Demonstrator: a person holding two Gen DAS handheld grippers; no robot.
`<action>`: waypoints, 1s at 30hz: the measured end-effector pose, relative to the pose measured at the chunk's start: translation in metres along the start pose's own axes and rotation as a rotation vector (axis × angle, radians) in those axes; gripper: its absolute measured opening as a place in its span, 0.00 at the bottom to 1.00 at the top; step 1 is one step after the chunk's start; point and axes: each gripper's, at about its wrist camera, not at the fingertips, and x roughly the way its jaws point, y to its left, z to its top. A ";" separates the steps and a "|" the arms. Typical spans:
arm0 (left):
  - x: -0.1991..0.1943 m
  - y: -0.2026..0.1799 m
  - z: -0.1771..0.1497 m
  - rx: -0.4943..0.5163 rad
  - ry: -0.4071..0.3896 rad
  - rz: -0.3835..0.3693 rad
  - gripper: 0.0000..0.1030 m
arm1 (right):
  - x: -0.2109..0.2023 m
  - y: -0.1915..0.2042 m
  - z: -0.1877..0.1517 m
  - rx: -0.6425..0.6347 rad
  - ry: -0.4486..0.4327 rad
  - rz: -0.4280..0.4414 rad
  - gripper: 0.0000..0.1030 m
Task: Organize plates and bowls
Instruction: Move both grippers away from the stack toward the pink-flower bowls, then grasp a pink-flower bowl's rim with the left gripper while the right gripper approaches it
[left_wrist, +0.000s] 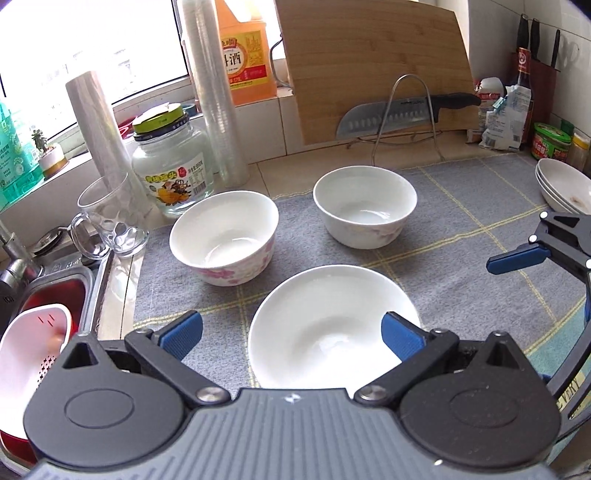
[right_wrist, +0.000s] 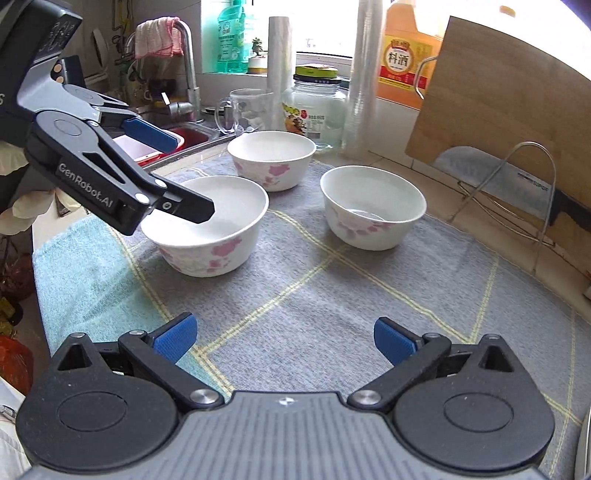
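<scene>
Three white bowls with pink flowers stand on a grey checked cloth (right_wrist: 332, 288). My left gripper (left_wrist: 291, 332) is open around the near bowl (left_wrist: 332, 325): one finger hangs over its inside, the other stays outside its left wall. The right wrist view shows the same bowl (right_wrist: 207, 229) with the left gripper (right_wrist: 192, 177) reaching over its rim. The other bowls sit further back (left_wrist: 223, 238) (left_wrist: 364, 206). My right gripper (right_wrist: 284, 339) is open above bare cloth, holding nothing. One of its blue-padded fingers (left_wrist: 517, 254) shows at the right edge. Stacked white plates (left_wrist: 561, 184) sit at far right.
A glass mug (left_wrist: 110, 218), a jar (left_wrist: 173, 173) and a tall sleeve of plastic cups (left_wrist: 214, 92) line the back left. A sink (left_wrist: 70, 291) with a white strainer lies left. A cutting board (left_wrist: 373, 62) and a knife (left_wrist: 391, 114) on a wire rack stand behind.
</scene>
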 end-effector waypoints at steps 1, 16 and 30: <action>0.003 0.006 -0.001 -0.007 0.012 -0.003 0.99 | 0.005 0.006 0.004 -0.016 -0.005 0.007 1.00; 0.028 0.030 -0.003 -0.067 0.099 -0.177 0.67 | 0.044 0.041 0.033 -0.107 -0.017 0.033 0.96; 0.029 0.027 -0.003 -0.051 0.103 -0.223 0.54 | 0.045 0.049 0.035 -0.143 -0.020 0.057 0.78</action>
